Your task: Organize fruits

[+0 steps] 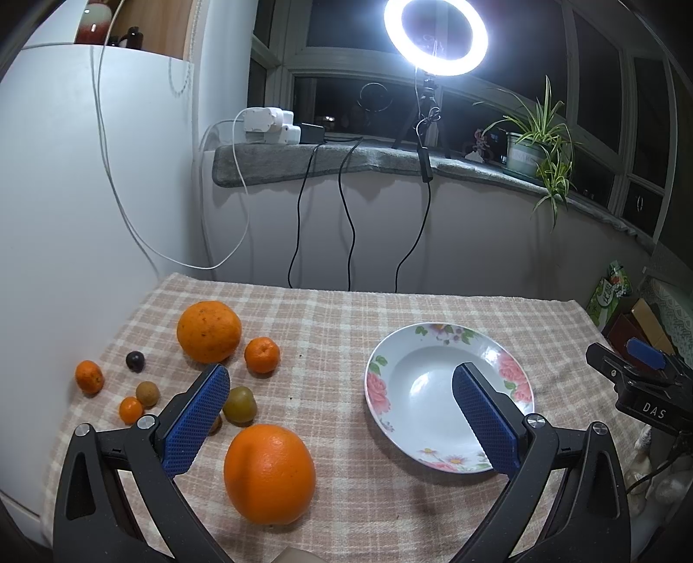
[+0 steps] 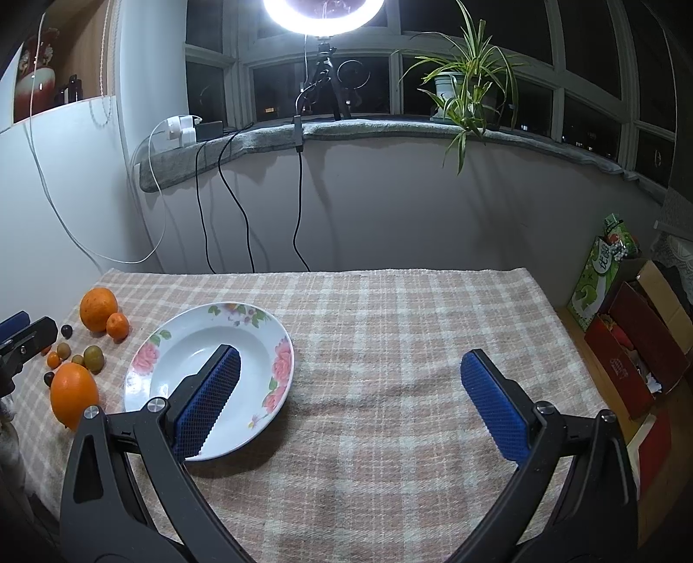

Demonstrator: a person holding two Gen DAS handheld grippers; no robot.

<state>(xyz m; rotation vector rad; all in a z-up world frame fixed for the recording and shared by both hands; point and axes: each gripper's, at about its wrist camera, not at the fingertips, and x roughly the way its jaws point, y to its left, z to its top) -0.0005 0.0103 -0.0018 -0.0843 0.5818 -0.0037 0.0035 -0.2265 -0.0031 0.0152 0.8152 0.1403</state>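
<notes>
Left gripper [image 1: 340, 389]: we see its blue pads spread wide with nothing between them, above the cloth, between the fruits and the plate.
Right gripper [image 2: 348, 372]: also spread wide and empty; its left pad is in front of the plate.
Large orange [image 1: 269, 473]: nearest to our left gripper, on the checked cloth [image 1: 329, 320].
Other fruits: a second big orange [image 1: 208, 331], a mandarin [image 1: 261, 354] beside it, a green-brown fruit [image 1: 239, 404], a dark plum [image 1: 135, 360] and some small ones, all left of the plate.
Plate [image 1: 435, 335]: floral rim, no fruit in it.
Behind: ring light [image 1: 435, 37] and potted plant [image 1: 535, 138] on the sill.
</notes>
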